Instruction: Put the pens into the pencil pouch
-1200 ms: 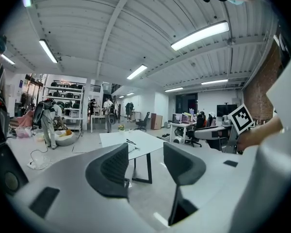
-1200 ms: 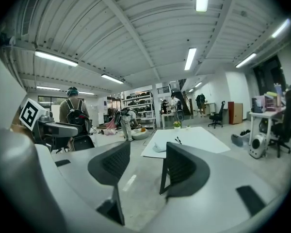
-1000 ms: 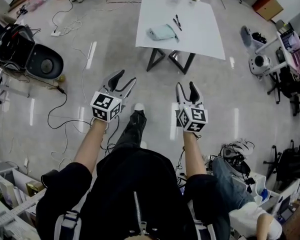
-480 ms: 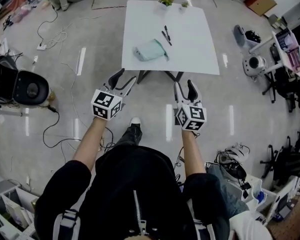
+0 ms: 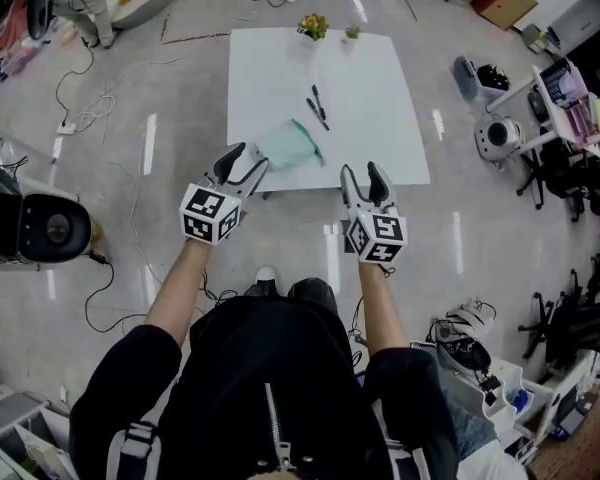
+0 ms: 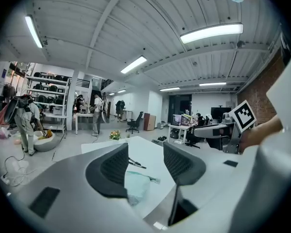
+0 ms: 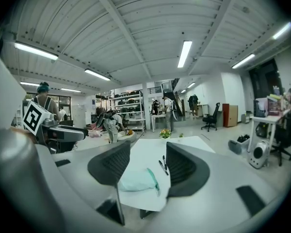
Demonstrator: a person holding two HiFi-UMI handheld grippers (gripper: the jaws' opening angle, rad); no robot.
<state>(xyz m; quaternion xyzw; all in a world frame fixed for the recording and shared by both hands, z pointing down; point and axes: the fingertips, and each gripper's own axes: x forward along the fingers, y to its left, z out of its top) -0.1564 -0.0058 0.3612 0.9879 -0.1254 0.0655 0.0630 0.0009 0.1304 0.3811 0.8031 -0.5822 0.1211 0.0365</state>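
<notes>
Up in the head view, the pouch (image 5: 285,146) lay by the table's (image 5: 270,68) near edge, with two pens (image 5: 316,106) around mid-table just beyond it. The left gripper (image 5: 248,158) and right gripper (image 5: 362,171) hovered at that near edge. Left gripper view: jaws wide apart, nothing in them, pouch past the gap. Right gripper view: same deal, wide and empty, pouch and pens ahead.

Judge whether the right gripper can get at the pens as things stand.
Probably yes, with a forward reach: the right gripper is open and empty, nothing stands between it and the pens; the pouch lies to their left.
</notes>
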